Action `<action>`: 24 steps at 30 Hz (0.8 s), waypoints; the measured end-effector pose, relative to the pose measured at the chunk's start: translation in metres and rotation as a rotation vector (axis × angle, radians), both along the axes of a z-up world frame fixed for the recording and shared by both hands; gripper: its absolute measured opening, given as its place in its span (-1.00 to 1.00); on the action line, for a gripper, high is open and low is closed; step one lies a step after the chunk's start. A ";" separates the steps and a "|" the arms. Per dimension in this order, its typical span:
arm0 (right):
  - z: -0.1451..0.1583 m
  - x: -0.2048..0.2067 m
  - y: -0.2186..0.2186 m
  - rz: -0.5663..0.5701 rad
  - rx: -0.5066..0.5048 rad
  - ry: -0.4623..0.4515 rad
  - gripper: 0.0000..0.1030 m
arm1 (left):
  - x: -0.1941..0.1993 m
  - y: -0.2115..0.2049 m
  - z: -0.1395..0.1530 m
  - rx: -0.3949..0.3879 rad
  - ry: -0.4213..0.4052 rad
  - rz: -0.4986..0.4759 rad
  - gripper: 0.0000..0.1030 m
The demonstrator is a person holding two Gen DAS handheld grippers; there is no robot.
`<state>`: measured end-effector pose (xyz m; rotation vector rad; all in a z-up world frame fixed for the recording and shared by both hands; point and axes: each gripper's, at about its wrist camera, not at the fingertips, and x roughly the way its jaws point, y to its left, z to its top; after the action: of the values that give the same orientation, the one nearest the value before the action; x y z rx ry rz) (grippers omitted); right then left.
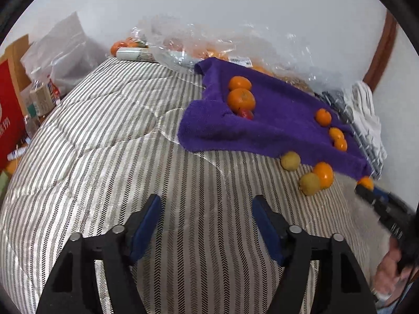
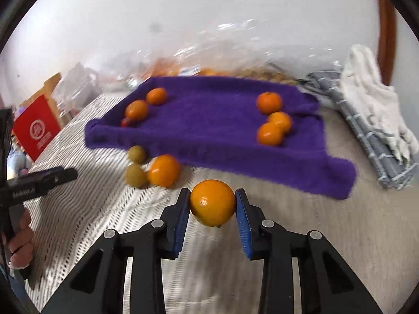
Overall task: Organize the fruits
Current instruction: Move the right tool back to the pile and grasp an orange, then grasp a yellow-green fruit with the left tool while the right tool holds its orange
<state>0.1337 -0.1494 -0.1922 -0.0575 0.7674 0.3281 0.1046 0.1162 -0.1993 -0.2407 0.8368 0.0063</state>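
the right gripper (image 2: 212, 204) has its blue pads pressed on either side of an orange (image 2: 212, 202), held clear above the striped bedcover (image 2: 78, 222); only the right wrist view shows this grip, for in the left wrist view that tool is a dark blurred shape at the far right edge; the left gripper (image 1: 207, 209) stands with its jaws wide apart and nothing between them, over bare striped cloth; just beyond the held orange and to the left of the right jaws lie a loose orange (image 2: 164, 170) and two greenish-yellow fruits (image 2: 136, 175), touching or nearly so, beside the near edge of the purple towel (image 2: 209, 120); on the towel, three oranges (image 2: 273, 123) cluster ahead-right of the right jaws, and two oranges with a small red fruit (image 1: 246, 113) sit ahead-left; the towel's middle is open; past it lies crinkled clear plastic (image 1: 199, 41) against the wall; a white cloth (image 2: 371, 96) on a grey checked one lies far right.
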 end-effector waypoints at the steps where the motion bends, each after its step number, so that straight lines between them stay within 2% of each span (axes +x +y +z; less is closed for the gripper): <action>1: 0.001 0.003 -0.008 -0.018 0.007 0.004 -0.33 | 0.000 -0.001 0.000 0.008 0.003 -0.001 0.43; 6: 0.000 0.010 -0.035 -0.099 0.012 -0.016 -0.33 | 0.001 -0.004 0.000 0.020 0.007 0.016 0.43; 11: -0.007 0.015 -0.047 -0.089 0.076 0.004 -0.33 | 0.005 -0.011 0.001 0.074 0.040 0.001 0.40; 14: -0.007 0.018 -0.056 -0.093 0.124 0.016 -0.33 | 0.011 -0.015 0.007 0.020 0.060 -0.021 0.40; 18: -0.010 0.020 -0.056 -0.098 0.138 0.040 -0.33 | 0.019 -0.034 0.026 0.006 -0.008 -0.050 0.40; 24: -0.013 0.021 -0.050 -0.071 0.143 0.057 -0.33 | 0.043 -0.065 0.032 0.007 -0.032 -0.102 0.35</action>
<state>0.1545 -0.1999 -0.2050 0.1140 0.7986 0.3175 0.1480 0.0508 -0.1673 -0.1912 0.8166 -0.0902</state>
